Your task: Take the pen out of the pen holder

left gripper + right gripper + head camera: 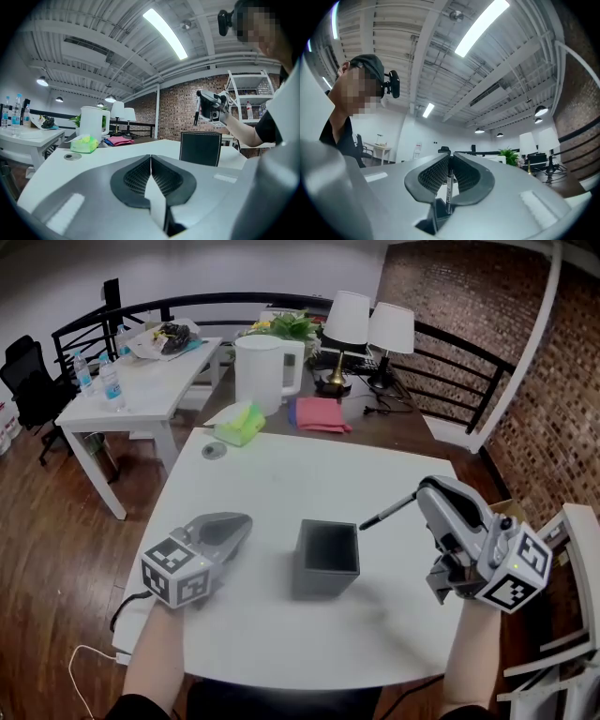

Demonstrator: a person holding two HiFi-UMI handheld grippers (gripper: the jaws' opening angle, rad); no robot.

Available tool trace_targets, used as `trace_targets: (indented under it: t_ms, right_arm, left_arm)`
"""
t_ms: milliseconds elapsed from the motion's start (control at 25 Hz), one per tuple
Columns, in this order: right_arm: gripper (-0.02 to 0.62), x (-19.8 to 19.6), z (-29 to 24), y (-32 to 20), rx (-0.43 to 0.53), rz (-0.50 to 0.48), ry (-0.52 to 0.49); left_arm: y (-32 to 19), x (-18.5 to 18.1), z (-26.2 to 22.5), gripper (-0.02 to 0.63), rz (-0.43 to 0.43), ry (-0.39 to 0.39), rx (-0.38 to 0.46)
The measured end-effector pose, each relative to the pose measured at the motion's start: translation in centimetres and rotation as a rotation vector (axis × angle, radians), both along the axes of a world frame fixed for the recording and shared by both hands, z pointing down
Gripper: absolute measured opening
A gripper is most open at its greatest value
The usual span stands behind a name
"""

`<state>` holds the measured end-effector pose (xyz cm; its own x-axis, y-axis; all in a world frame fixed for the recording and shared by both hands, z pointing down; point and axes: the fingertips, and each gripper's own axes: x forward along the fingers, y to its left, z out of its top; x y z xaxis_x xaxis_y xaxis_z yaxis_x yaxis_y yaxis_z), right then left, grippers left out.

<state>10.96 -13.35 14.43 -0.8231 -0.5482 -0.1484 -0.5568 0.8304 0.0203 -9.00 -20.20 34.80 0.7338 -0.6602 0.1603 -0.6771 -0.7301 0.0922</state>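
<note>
1. Jaws of your right gripper stand at a narrow gap, clamped on the pen. The ribbed pads press on it from both sides, and the barrel runs along the seam between them.
2. Jaws of your left gripper are together, pad against pad up to the tip, with nothing between them.
3. You have the pen out of the pen holder. In the head view it projects from the tip of your right gripper toward the holder, slanting down to the left. Its free end sits just beside the holder's far right corner and clear of the rim. The left gripper view agrees: your right gripper and the pen are in the air above the holder's top edge.
4. The pen holder is a dark, square, open-topped box. It stands upright on the white table, between your two grippers.
5. Your left gripper sits low over the table to the left of the holder. It is near the holder without touching it, and its tip points toward it.
6. Your right gripper is raised to the right of the holder, apart from it.
7. Toward the table's far edge you have a green pack. Beyond it are a pink cloth, a white jug and two lamps.
</note>
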Motion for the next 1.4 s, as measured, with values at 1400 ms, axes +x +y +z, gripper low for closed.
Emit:
trace_targets:
  t_ms: [1400]
  right_arm:
    - [0.115, -1.7, 23.9, 2.1, -0.012, -0.145, 0.811]
  left_arm:
    - [-0.2, -0.3, -0.3, 0.005, -0.021, 0.003, 0.001]
